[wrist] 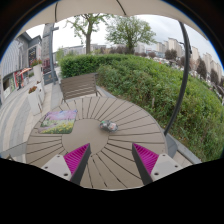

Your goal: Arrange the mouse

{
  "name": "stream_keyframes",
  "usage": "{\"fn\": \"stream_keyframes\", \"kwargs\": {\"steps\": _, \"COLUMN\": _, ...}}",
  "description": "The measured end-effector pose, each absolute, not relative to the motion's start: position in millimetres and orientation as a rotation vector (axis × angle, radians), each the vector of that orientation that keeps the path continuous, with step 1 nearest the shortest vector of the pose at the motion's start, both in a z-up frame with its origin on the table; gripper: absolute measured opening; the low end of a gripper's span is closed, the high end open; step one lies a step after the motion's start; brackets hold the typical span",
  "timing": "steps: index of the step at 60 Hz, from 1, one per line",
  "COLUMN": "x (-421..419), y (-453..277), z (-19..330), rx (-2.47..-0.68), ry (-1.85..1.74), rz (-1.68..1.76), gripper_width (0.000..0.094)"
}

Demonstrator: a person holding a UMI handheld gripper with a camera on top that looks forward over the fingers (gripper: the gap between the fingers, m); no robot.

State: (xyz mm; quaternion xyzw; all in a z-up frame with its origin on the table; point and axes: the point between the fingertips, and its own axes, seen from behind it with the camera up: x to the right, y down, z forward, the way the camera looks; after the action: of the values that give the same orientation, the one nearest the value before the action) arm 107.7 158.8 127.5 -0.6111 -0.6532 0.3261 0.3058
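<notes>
Gripper (110, 160) held spread, nothing pinched between pads (76, 157).

Mouse (108, 126) seen lying on round slatted wooden table (120, 108), ahead of fingers, well apart from them, roughly mid-table. Mouse not yet reached; judged that approach, grasp and placement all remain.

Flat mat-like item (59, 122) noted left of mouse, possibly intended spot; cannot be confirmed.

Bench (78, 86) beyond table, hedge (150, 80) far right, pole (180, 90) at right. Path to mouse appears unobstructed.

The mouse (108, 126) is set on the desk (95, 145), ahead of the open claw (111, 162); a mat (60, 121) is laid to its left, a bench (78, 87) beyond.
</notes>
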Motion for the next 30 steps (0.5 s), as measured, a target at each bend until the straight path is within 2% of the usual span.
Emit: {"fn": "stream_keyframes", "kwargs": {"steps": 30, "x": -8, "y": 156, "z": 33, "rx": -1.519, "ry": -1.693, "rz": 0.905, "gripper_width": 0.0855}}
